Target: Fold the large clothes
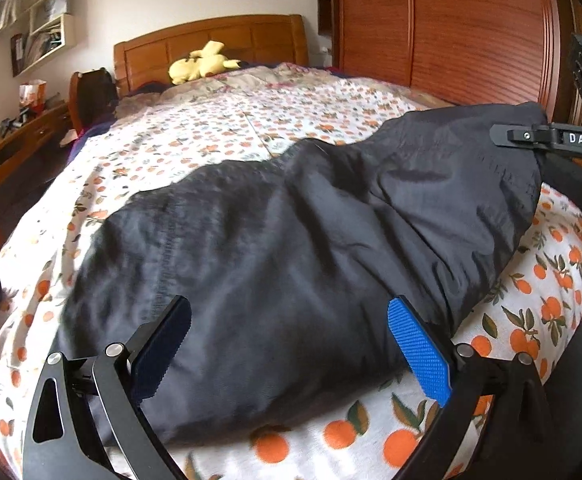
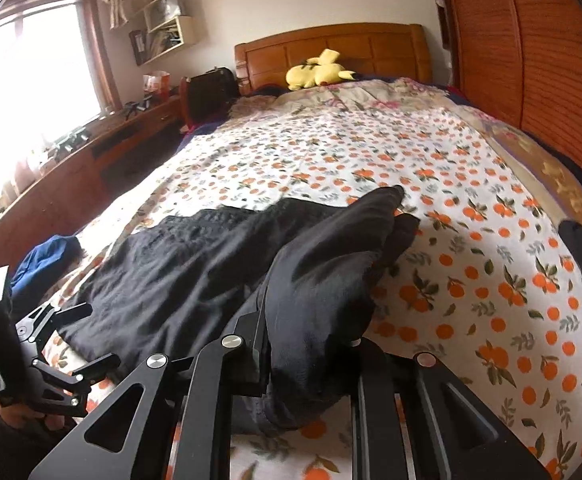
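Note:
A large black garment (image 1: 291, 240) lies spread across the near end of the bed; it also shows in the right wrist view (image 2: 195, 264). My left gripper (image 1: 289, 350) is open, its blue-padded fingers (image 1: 419, 352) wide apart just over the garment's near edge, holding nothing. My right gripper (image 2: 311, 340) is shut on the garment's right end, and a fold of the black cloth drapes over its fingers and hides the tips. In the left wrist view the right gripper (image 1: 531, 140) holds that end lifted. The left gripper (image 2: 67, 340) shows at the lower left of the right wrist view.
The bed has an orange-print sheet (image 2: 491, 280). A yellow plush toy (image 2: 319, 70) lies by the wooden headboard (image 2: 331, 48). A wooden wardrobe (image 1: 451, 28) stands on the right, a desk (image 2: 71, 168) on the left. A blue cloth (image 2: 47, 260) sits at the bed's left edge.

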The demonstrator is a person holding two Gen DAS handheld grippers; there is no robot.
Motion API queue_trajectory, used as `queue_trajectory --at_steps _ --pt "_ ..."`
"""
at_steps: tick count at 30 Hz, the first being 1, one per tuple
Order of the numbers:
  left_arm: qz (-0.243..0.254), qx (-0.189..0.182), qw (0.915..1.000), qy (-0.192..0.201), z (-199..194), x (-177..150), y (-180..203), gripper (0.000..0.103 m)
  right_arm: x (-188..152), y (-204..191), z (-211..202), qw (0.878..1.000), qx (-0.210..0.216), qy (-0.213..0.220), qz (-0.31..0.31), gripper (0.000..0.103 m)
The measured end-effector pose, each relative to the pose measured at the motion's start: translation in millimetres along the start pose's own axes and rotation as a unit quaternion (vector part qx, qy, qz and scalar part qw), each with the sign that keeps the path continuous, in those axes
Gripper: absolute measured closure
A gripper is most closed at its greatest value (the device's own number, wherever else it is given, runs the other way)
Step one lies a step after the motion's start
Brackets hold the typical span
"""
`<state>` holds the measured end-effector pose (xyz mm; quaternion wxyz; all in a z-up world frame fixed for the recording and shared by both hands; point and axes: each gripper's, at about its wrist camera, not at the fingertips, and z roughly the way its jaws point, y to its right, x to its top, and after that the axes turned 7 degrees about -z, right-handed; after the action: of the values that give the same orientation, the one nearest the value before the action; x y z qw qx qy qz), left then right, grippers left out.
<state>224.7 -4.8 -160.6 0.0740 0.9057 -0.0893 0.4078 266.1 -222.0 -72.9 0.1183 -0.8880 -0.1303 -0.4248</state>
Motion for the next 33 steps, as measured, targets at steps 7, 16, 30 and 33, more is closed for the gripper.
queue_trajectory --at_steps 7,16,30,33 --pt "-0.03 0.007 0.9992 0.026 -37 -3 -38 0.003 28 -55 1 0.999 0.026 0.017 -0.04 0.09" --pt "-0.079 0.027 0.9951 0.054 -70 2 -89 0.003 59 -155 35 0.992 0.089 0.011 -0.093 0.091" --pt "-0.142 0.061 0.9844 0.085 -99 12 -147 0.003 6 -225 95 0.978 0.129 -0.079 -0.143 0.085" --pt "-0.144 0.061 0.9841 0.085 -99 13 -146 0.003 6 -231 87 0.978 0.128 -0.069 -0.151 0.071"
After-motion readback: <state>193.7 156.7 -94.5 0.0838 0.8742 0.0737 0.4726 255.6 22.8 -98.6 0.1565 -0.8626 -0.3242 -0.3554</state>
